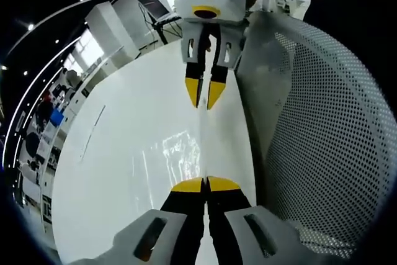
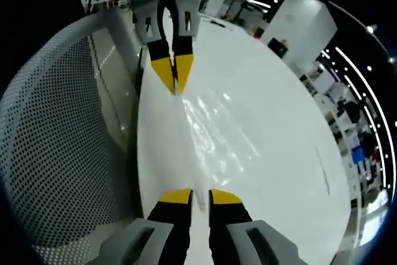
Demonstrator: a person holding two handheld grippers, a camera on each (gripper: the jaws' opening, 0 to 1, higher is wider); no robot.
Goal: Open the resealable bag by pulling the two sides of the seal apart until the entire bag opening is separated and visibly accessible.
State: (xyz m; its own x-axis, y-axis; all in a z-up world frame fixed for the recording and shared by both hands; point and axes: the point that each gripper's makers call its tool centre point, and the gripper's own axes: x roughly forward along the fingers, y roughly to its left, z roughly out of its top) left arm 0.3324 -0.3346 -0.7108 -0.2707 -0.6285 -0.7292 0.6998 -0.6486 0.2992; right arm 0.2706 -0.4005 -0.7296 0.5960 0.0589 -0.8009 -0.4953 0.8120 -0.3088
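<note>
1. In the left gripper view, the left claw (image 1: pixel 205 184) rises from 6 o'clock with its yellow-tipped jaws pressed together on the near edge of the clear resealable bag (image 1: pixel 180 153).
2. The bag is stretched flat in the air between the two claws; its glossy film reflects the lights, and a thin straight line runs along it from one claw to the other.
3. At 12 o'clock in the same view, the right claw (image 1: pixel 206 94) points toward the camera, its yellow tips closed on the bag's far edge.
4. In the right gripper view, the right claw (image 2: pixel 200 198) at 6 o'clock pinches the near edge of the bag (image 2: pixel 217 122) with a narrow gap between its jaws, and the left claw (image 2: pixel 174 74) grips the far edge at 12 o'clock.
5. The white bench (image 1: pixel 111 153) lies behind the bag.
6. A white perforated mesh chair back (image 1: pixel 329 122) stands at 3 o'clock in the left gripper view and at 9 o'clock (image 2: pixel 56 128) in the right gripper view.
</note>
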